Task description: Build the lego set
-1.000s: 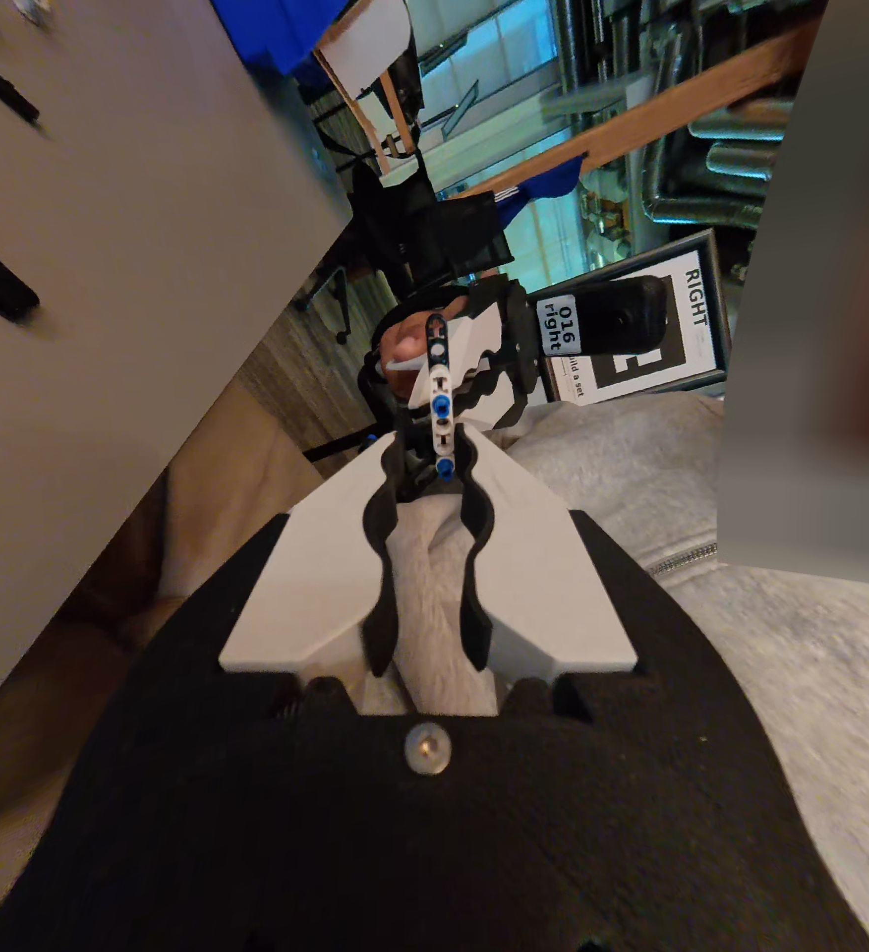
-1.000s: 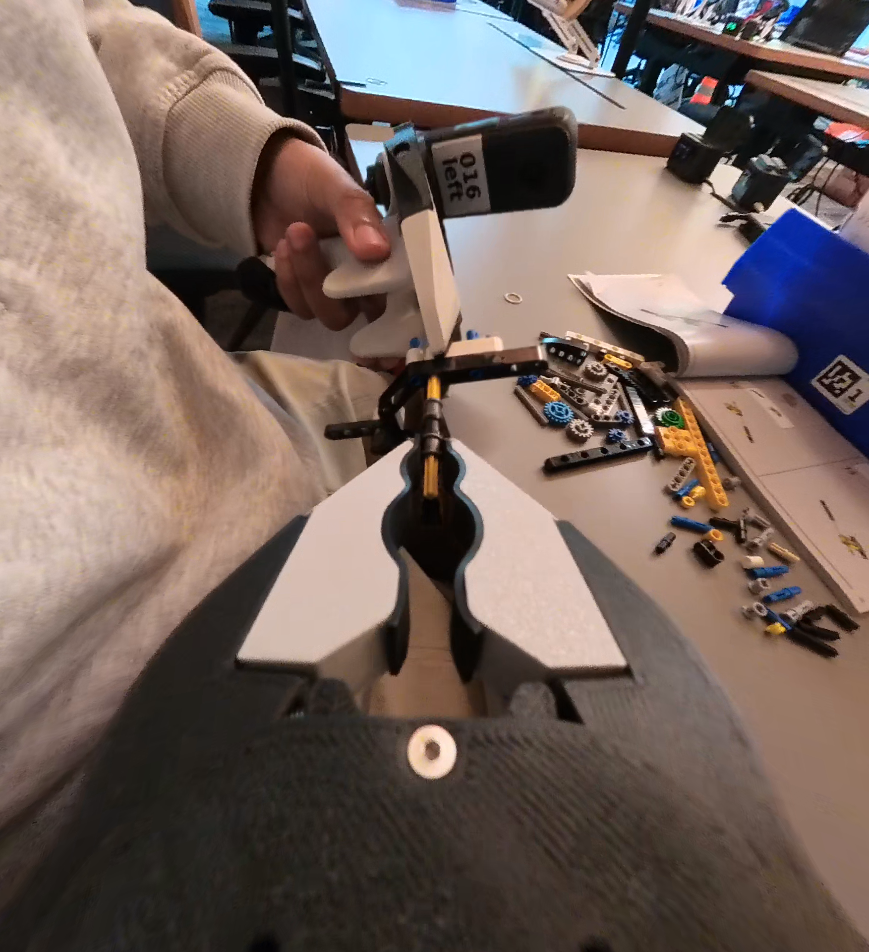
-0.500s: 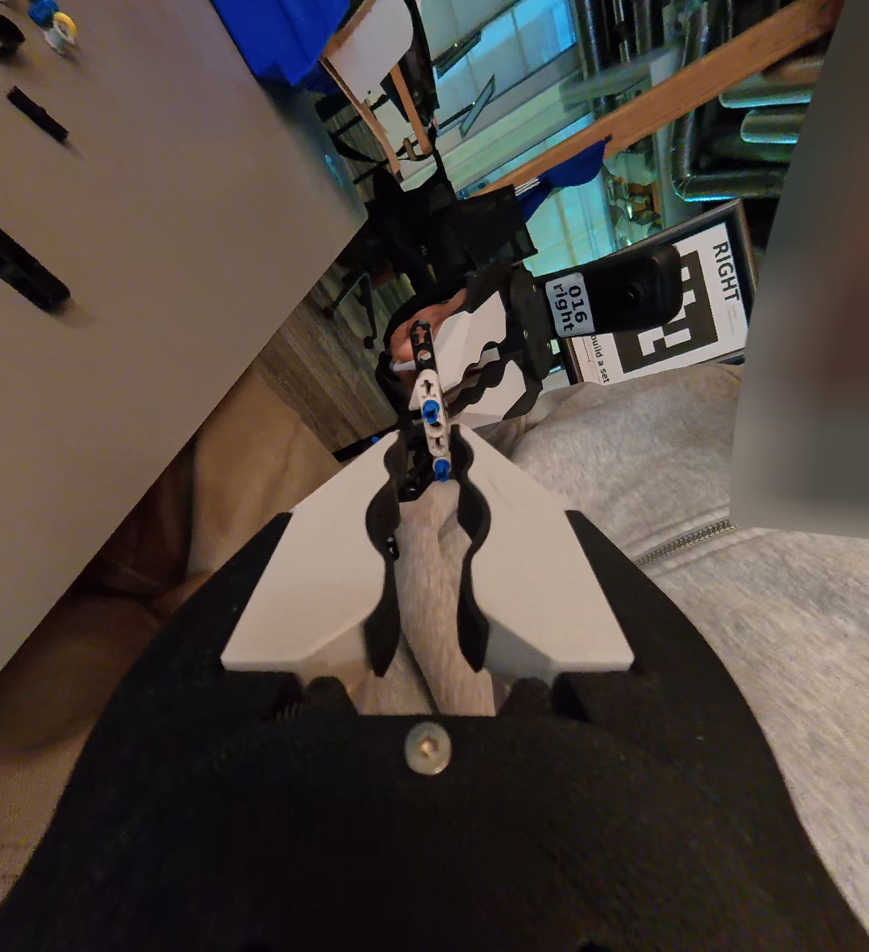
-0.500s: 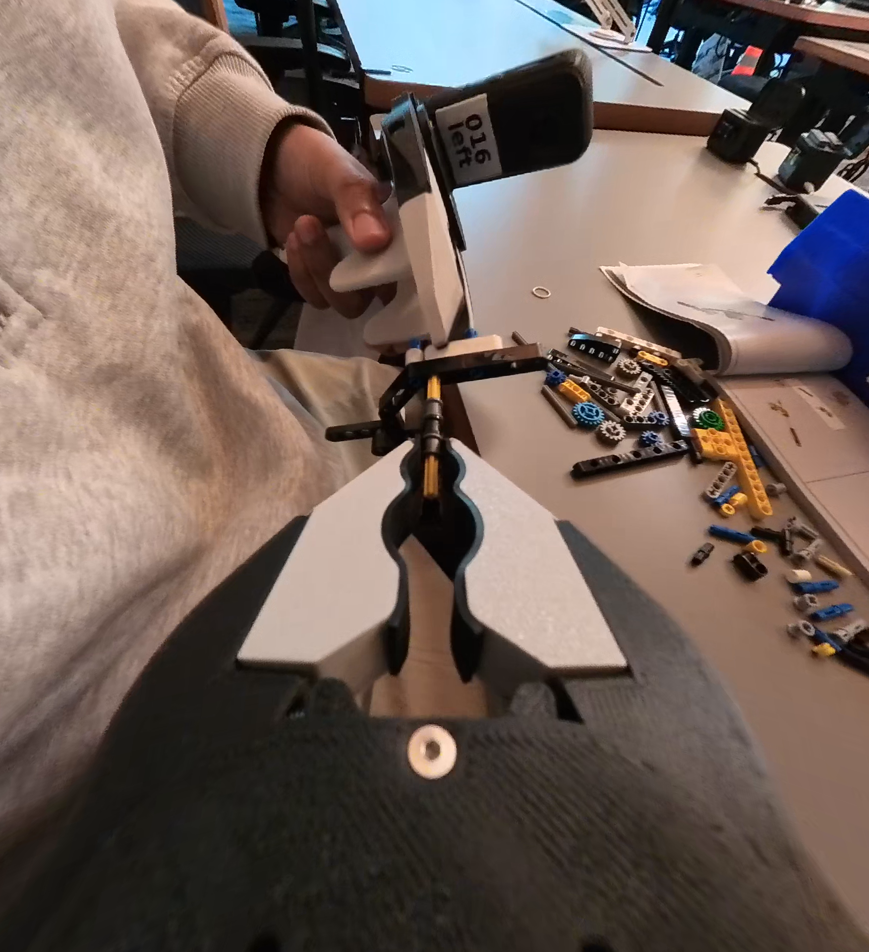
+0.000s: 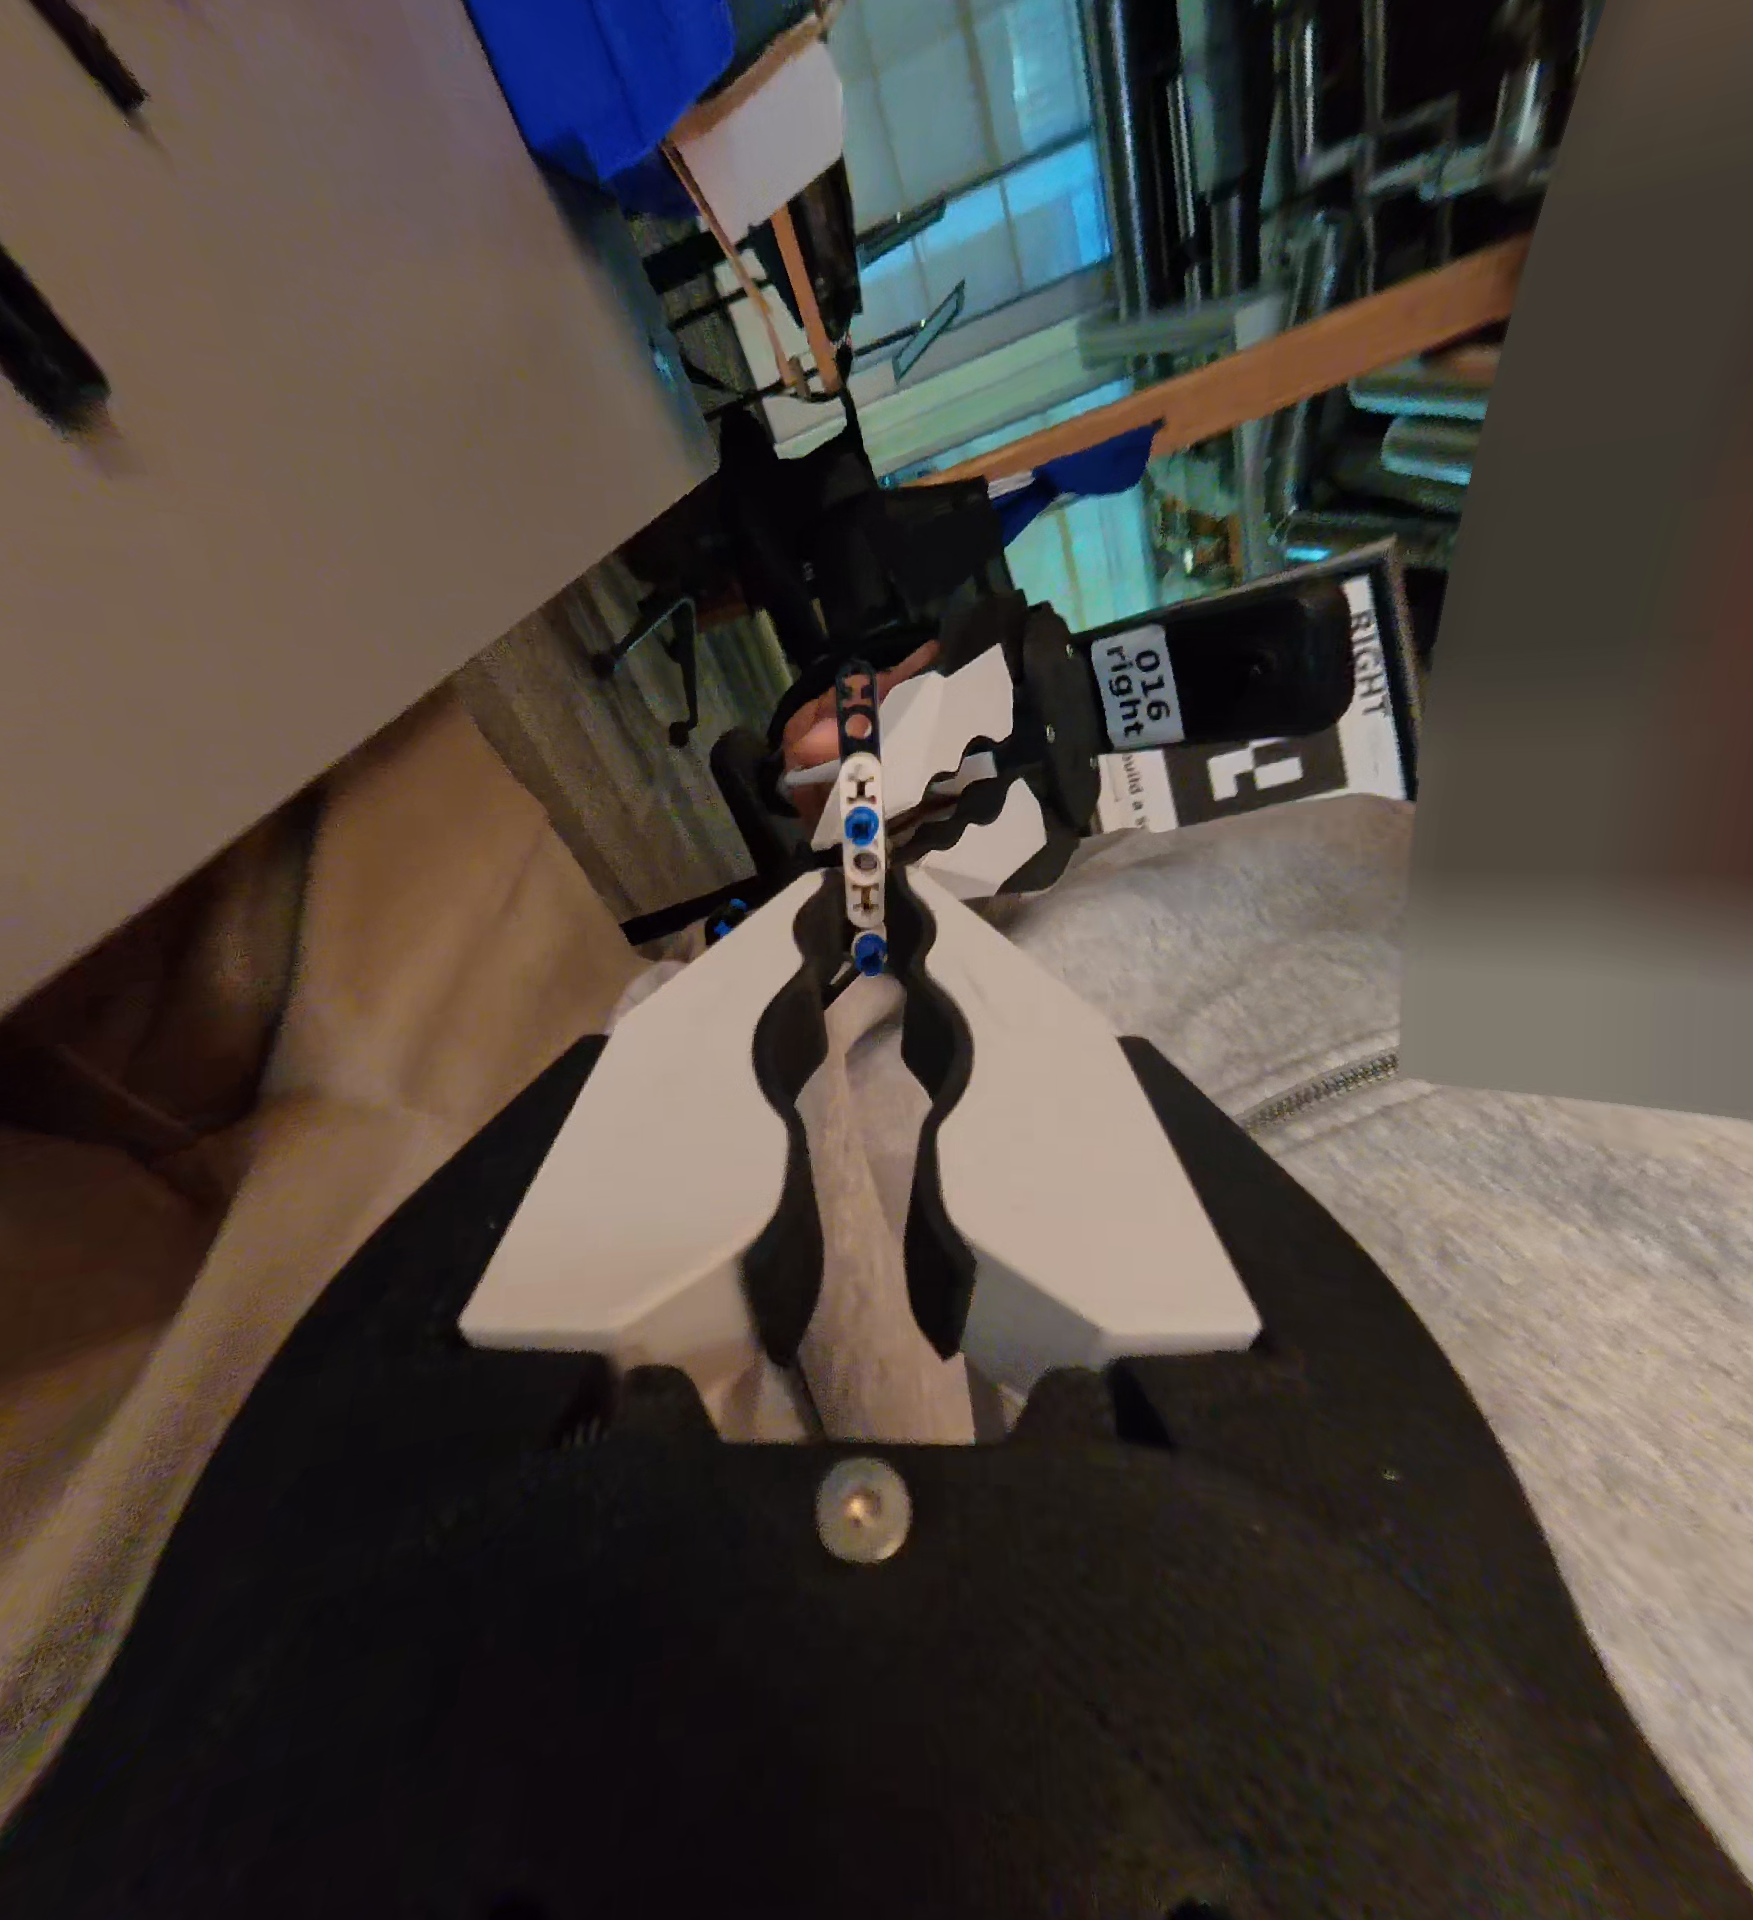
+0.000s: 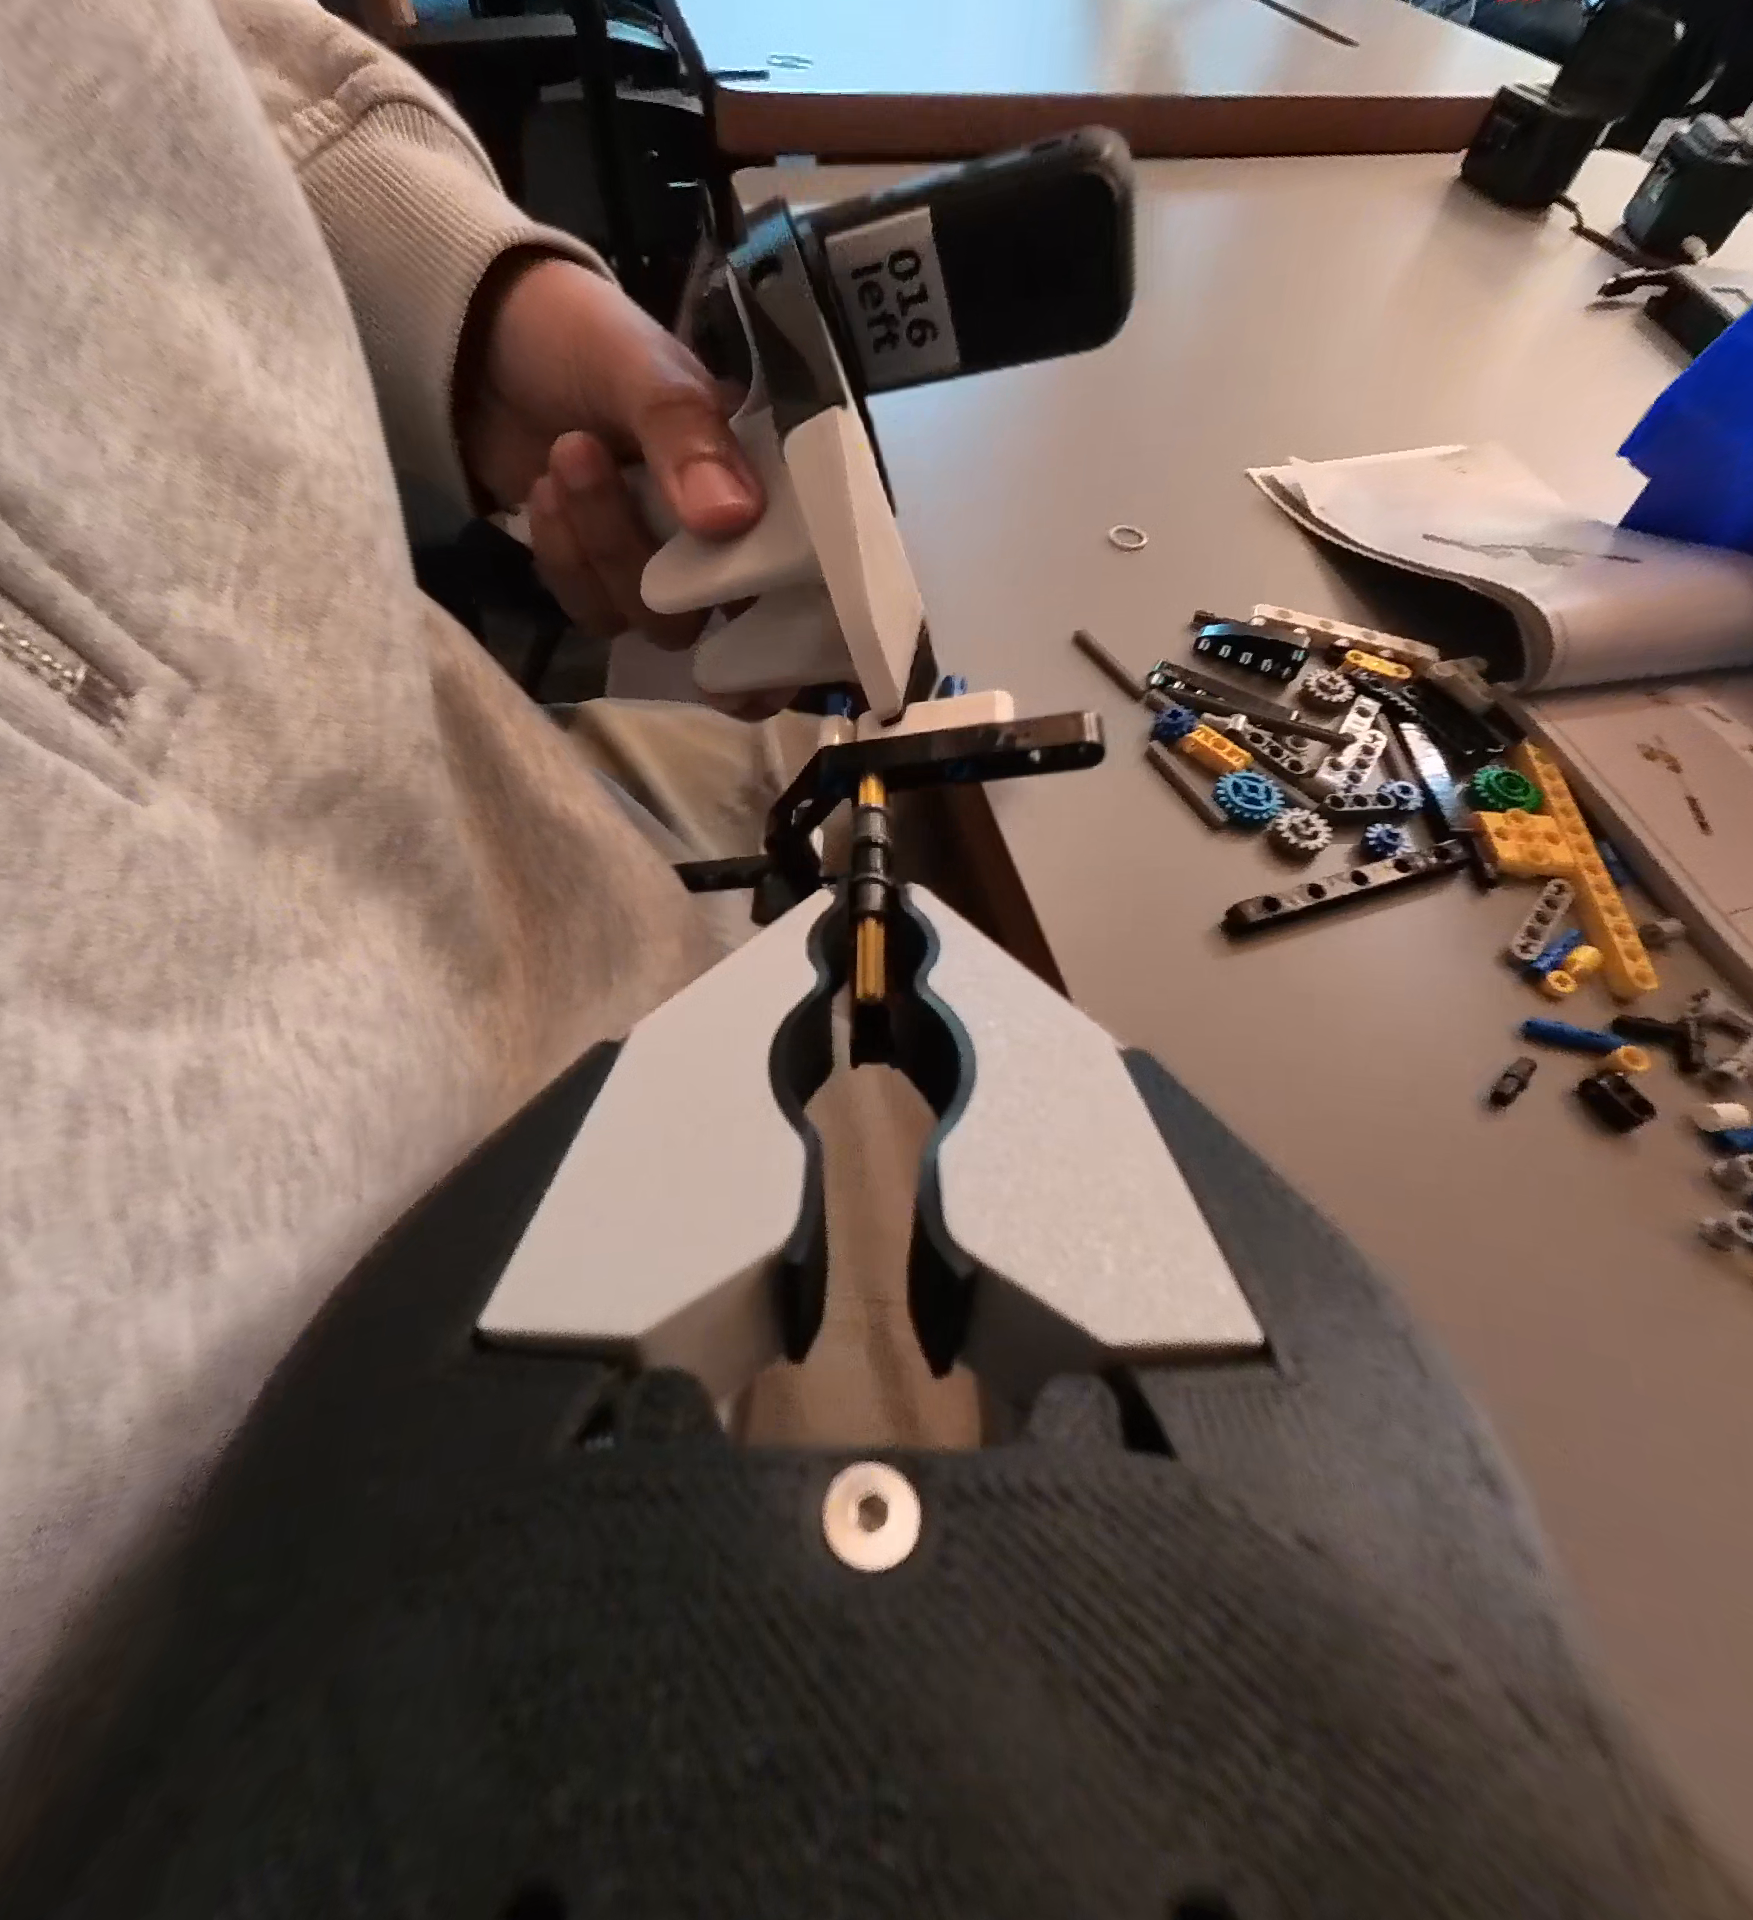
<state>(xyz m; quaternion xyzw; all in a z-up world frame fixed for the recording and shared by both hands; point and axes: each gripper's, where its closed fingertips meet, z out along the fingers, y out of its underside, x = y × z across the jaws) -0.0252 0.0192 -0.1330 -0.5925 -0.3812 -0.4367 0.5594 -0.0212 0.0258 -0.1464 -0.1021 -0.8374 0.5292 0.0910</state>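
- Assembly small, mid-frame; my left gripper clamps its white beam, right gripper its yellow axle.
- Parts mostly loose at right: build looks early.

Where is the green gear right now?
In the right wrist view, the small green plastic gear lies on the grey table, right of centre, against the yellow holed beam.
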